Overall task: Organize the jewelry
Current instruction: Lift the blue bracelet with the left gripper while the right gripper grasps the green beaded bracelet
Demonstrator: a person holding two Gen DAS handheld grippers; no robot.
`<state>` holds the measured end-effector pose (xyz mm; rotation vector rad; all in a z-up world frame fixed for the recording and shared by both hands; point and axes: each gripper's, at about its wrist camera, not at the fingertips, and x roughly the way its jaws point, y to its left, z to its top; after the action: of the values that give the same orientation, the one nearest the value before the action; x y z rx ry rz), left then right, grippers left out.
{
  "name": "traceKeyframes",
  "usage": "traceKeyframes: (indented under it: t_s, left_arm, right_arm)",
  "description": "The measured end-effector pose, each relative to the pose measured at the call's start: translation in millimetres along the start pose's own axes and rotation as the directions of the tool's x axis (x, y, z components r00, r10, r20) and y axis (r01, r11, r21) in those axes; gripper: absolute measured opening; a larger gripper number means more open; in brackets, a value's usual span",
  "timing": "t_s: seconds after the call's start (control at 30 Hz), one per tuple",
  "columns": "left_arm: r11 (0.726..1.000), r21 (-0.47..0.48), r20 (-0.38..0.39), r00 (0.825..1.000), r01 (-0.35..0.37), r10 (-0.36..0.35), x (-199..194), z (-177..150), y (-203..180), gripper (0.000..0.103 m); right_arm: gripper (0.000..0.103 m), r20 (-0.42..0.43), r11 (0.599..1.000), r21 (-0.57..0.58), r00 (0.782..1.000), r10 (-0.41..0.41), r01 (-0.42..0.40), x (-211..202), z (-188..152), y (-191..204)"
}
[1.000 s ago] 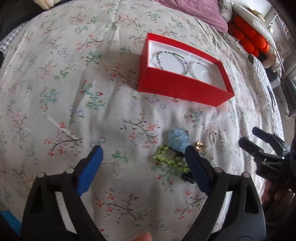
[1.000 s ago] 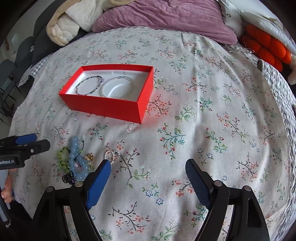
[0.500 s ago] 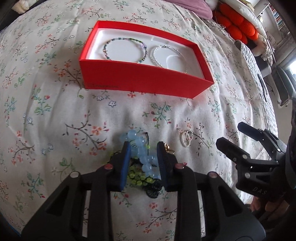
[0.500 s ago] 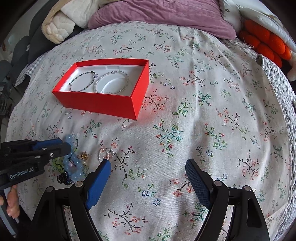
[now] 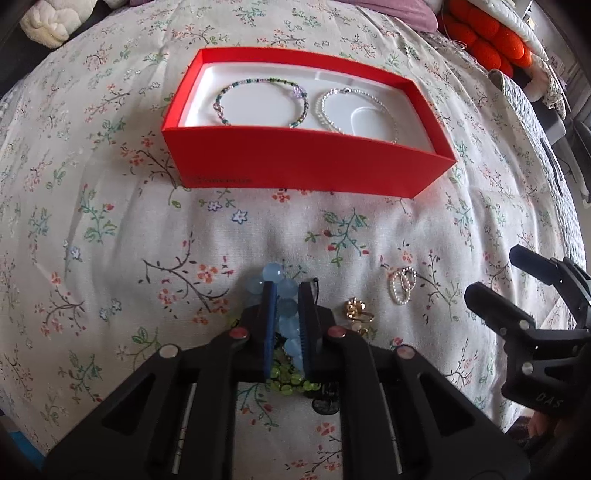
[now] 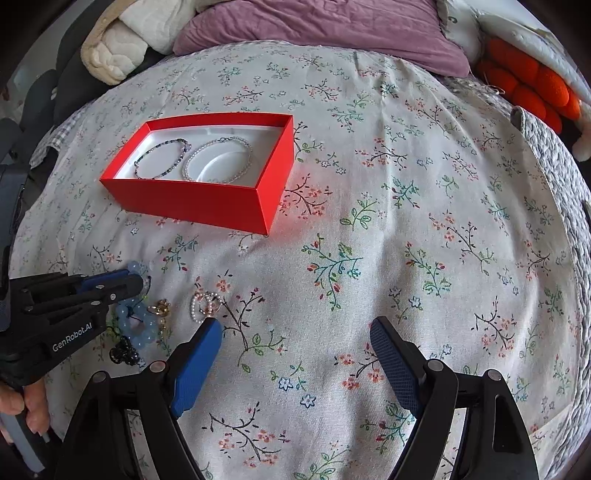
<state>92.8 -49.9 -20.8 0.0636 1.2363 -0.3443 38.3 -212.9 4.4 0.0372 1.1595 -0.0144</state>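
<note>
Floral bedspread (image 6: 369, 221) covers the bed where I work, a purple pillow (image 6: 314, 26) and orange cushions (image 6: 532, 85) at its far edge. My left claw (image 5: 286, 299) is clenched on the pale blue round-bead bracelet (image 5: 284, 314), its blue pads squeezing the beads from both sides (the strand lies on the fabric over a lime-green bead bracelet (image 5: 290, 382)). Just to the right sit a small gold ring (image 5: 356, 308) and a pair of pearl-bead rings (image 5: 402, 285); a dark ornament (image 6: 123, 352) lies beside the blue beads. Farther back, the open red cardboard box (image 5: 303, 162) holds a multicoloured bead bracelet (image 5: 258, 99) and a white pearl bracelet (image 5: 354, 110) side by side. My right claw (image 6: 295, 347) hangs released above bare cloth, near the pearl rings.
</note>
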Motion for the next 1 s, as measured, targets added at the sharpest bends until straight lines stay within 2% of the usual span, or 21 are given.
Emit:
traceKeyframes:
  t_s: [0.4, 0.7, 0.83, 1.0]
  left_arm:
    - [0.995, -0.01, 0.14, 0.985, 0.099, -0.097, -57, 1, 20, 0.013]
    - [0.996, -0.036, 0.231, 0.97, 0.083, -0.073, -91, 1, 51, 0.013]
    - [0.996, -0.06, 0.234, 0.971, 0.071, -0.055, -96, -4, 67, 0.013]
    - [0.995, -0.081, 0.219, 0.975, 0.057, -0.038, -95, -10, 84, 0.013]
  right_arm:
    - [0.084, 0.029, 0.999, -0.015, 0.999, 0.035, -0.035, -10, 3, 13]
    - [0.084, 0.045, 0.99, -0.072, 0.991, 0.125, -0.122, -14, 5, 41]
    - [0.084, 0.036, 0.975, -0.124, 0.981, 0.192, -0.186, -13, 6, 63]
    - [0.084, -0.025, 0.952, -0.186, 0.97, 0.241, -0.241, -5, 1, 93]
